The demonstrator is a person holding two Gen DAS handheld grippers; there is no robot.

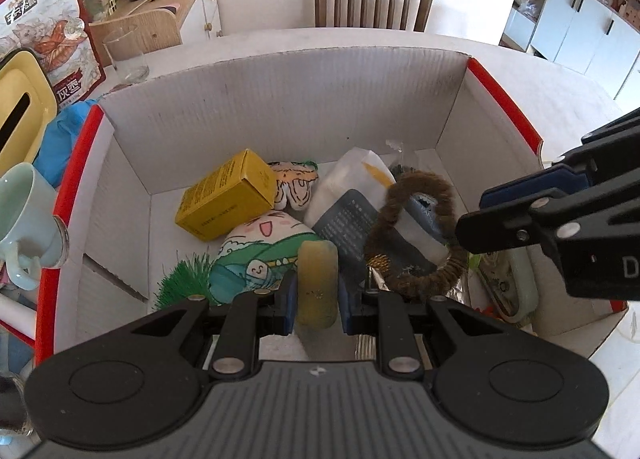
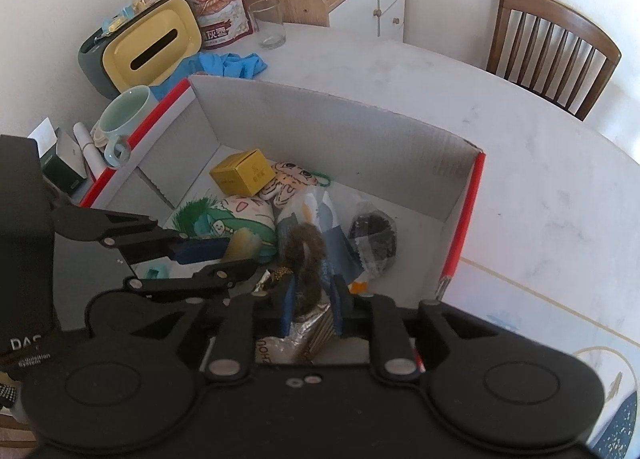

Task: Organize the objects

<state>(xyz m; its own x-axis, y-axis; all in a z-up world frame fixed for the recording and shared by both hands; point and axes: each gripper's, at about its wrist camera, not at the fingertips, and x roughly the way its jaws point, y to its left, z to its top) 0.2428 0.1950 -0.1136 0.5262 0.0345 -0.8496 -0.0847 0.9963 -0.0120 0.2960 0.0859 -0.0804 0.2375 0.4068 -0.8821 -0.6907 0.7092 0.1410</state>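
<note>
Inside the box (image 1: 280, 99), left tool (image 1: 318, 295) clamps a yellowish piece (image 1: 318, 283), right tool (image 2: 312, 299) a furry ring (image 2: 306, 255).

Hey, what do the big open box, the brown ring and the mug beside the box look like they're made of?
Box: corrugated cardboard, matte white; fine ribbing lines its inner walls, red along the rims.
Brown ring: apparently fuzzy fabric or fur, a soft, hairy outline; it could be a hair tie.
Mug: probably glazed ceramic, pale green with a smooth sheen.
</note>
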